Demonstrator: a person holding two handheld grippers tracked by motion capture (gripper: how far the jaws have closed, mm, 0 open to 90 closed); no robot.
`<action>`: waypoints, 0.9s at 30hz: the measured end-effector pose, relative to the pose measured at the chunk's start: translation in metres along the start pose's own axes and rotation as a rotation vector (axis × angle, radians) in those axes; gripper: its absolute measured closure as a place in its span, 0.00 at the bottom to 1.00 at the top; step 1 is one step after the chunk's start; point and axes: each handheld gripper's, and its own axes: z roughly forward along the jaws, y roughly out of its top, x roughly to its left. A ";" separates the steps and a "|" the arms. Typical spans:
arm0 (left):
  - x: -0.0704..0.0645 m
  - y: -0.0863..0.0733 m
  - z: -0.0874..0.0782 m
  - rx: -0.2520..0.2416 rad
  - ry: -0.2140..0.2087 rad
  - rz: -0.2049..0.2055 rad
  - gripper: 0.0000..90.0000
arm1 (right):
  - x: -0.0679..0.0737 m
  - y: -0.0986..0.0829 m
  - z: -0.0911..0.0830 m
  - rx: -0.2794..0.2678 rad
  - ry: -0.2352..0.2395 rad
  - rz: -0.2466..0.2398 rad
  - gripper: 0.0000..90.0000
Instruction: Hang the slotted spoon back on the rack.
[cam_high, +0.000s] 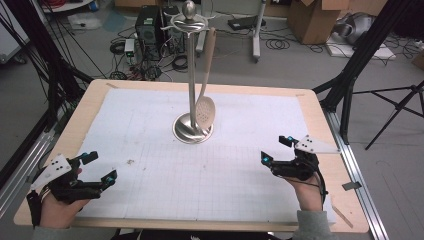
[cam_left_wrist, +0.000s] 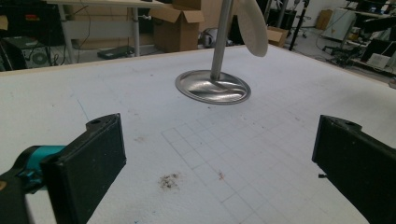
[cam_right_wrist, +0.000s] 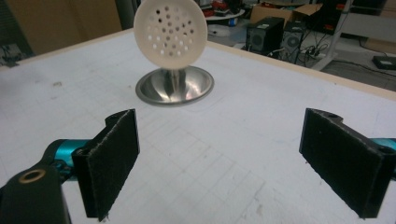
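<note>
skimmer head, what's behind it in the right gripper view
Behind the skimmer head stands the stand's pole, which the head covers; a short piece of it shows below the head, running down into the round metal base. Dark patches show through the head's holes.

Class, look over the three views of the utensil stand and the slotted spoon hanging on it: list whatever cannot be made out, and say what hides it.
- Slotted spoon: its handle is cut off by the top edge in the right gripper view.
- Stand: the top of its pole and its hooks are cut off by the top edge in the left gripper view.
- How the handle hangs from the stand's top ring: too small in the high view.
- Small dark speck on the mat: too small to identify.
</note>
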 end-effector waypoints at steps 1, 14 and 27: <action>0.000 0.000 0.000 -0.001 -0.001 0.000 0.03 | 0.000 -0.002 -0.002 0.000 0.000 0.002 0.12; 0.002 0.002 0.001 -0.025 0.002 0.002 0.03 | -0.009 -0.023 -0.036 -0.072 -0.037 0.049 0.12; 0.002 -0.001 0.005 -0.007 0.000 0.008 0.03 | -0.006 -0.044 -0.063 -0.092 -0.103 0.064 0.12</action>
